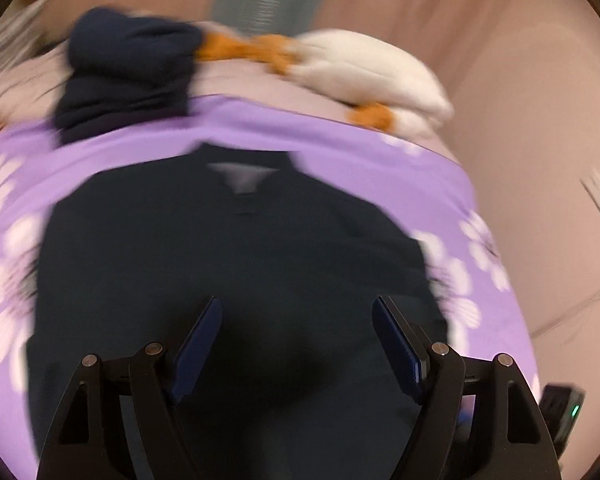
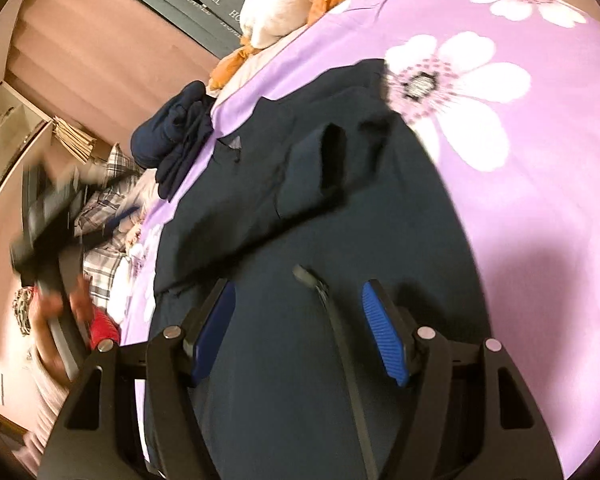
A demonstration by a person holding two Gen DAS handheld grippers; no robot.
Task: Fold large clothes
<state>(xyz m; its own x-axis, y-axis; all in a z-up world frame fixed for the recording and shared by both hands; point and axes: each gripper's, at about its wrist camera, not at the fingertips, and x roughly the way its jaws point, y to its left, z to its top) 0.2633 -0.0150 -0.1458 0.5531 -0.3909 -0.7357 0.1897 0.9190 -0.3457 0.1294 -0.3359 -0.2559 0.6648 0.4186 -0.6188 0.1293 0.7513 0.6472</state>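
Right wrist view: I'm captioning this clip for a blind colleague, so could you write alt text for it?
A dark navy garment lies spread on a purple floral bedsheet, with the open right gripper hovering over it, jaws apart and holding nothing. A folded navy pile and a white-and-orange plush toy sit beyond.

Motion blur smears the left gripper (image 2: 48, 216) beyond reading.
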